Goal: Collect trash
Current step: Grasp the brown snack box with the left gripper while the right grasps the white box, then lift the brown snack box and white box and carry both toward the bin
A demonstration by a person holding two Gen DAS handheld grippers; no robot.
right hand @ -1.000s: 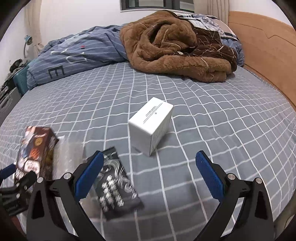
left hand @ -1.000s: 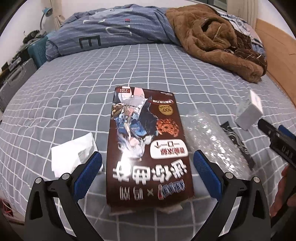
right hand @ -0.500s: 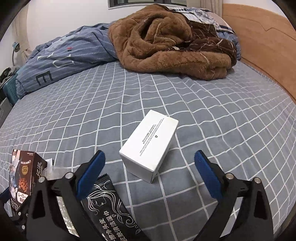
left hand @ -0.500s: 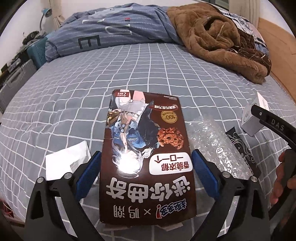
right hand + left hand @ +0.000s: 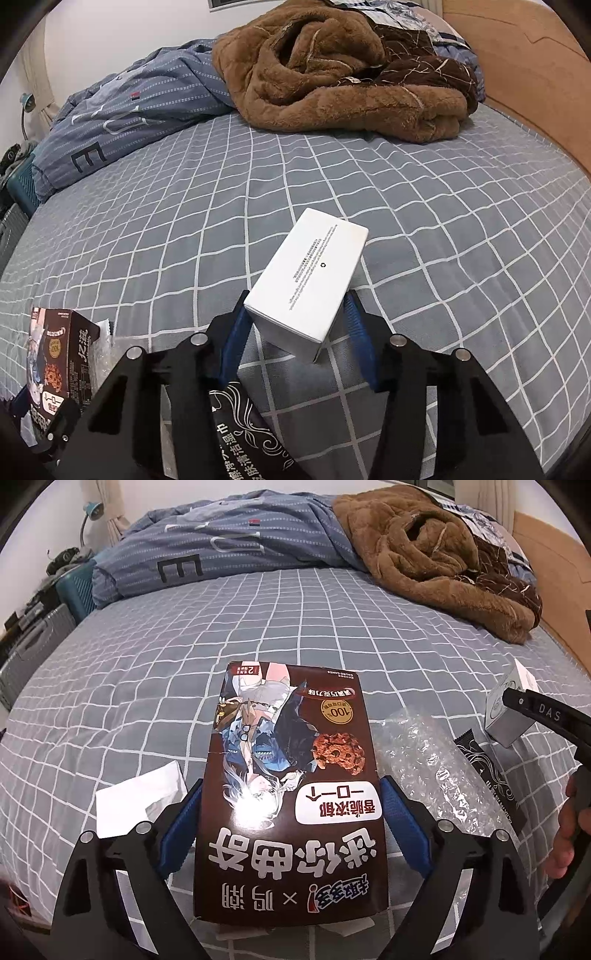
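A brown cookie box (image 5: 291, 738) lies flat on the grey checked bed. My left gripper (image 5: 291, 782) straddles its near half, jaws closing, and the blue pads (image 5: 184, 819) touch both long sides. In the right wrist view a small white box (image 5: 314, 266) lies on the sheet. My right gripper (image 5: 295, 295) has its jaws closing on the box's near end, with the pads (image 5: 356, 332) against its two sides. The white box (image 5: 511, 709) and a black finger of the right gripper also show at the right edge of the left wrist view.
Crumpled bubble wrap (image 5: 436, 768) and a black wipe sachet (image 5: 487, 775) lie between the two boxes. A white paper (image 5: 144, 801) lies left of the cookie box. A brown fleece blanket (image 5: 351, 74) and a blue duvet (image 5: 221, 554) are heaped at the far end, by a wooden headboard (image 5: 524, 74).
The right gripper moved forward to the white box and its jaws narrowed from wide open to the box's sides. The left gripper's jaws narrowed onto the cookie box, which now looms larger.
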